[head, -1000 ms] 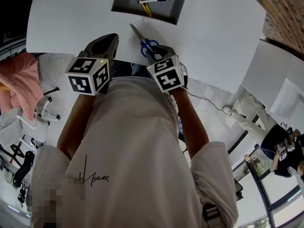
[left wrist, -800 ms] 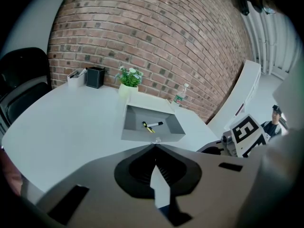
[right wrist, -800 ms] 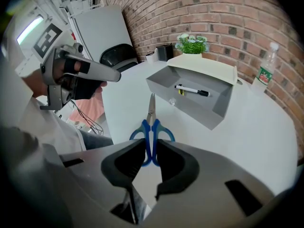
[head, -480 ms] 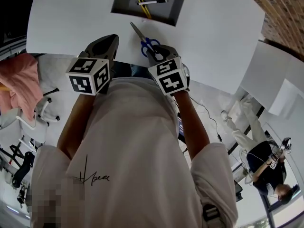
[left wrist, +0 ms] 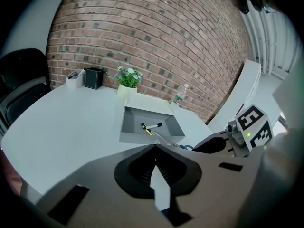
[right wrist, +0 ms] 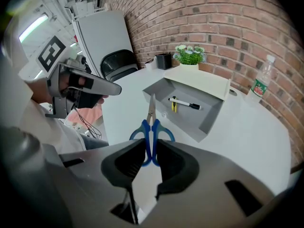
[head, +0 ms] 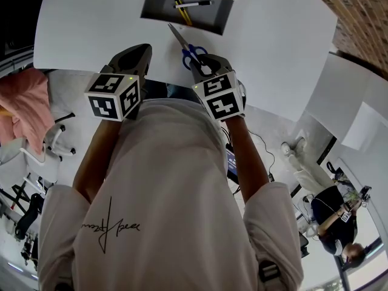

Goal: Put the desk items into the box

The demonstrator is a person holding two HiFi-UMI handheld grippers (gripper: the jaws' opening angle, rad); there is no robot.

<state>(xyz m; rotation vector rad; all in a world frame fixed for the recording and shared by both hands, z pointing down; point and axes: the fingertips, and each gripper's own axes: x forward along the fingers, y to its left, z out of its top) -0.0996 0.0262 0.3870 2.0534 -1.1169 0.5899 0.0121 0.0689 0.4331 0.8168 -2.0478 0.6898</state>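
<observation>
Right tongs [right wrist: 149, 146]: clenched on the scissors [right wrist: 152, 127], pads pinching the blue handle loops, blades shut and pointing ahead.
Left tongs [left wrist: 154, 148]: closed together on nothing, parked at the near edge of the table [head: 91, 23], out of the play.
Scissors' place: in the right tongs' grip, between the person and the box [head: 157, 5], blade tip close to its near rim, and not inside yet.
Box contents: a white pen [right wrist: 185, 104] with a black cap, plus a slim yellow stick beside it that I can't name for sure.
Step in hand: carrying the scissors over to the box, by my reading.
How to do it well: clear the near wall first and bring the tip in over the open floor, away from the pen. Go down low before letting go. The hold is far back on the handles, so the long blades may swing.
Materials and shapes: hard steel blades, narrow and tapering. The plastic loops are smooth and rounded, so they could slip. The box is grey and shallow, with straight walls and a pale flap folded back. The table is plain matte white.
</observation>
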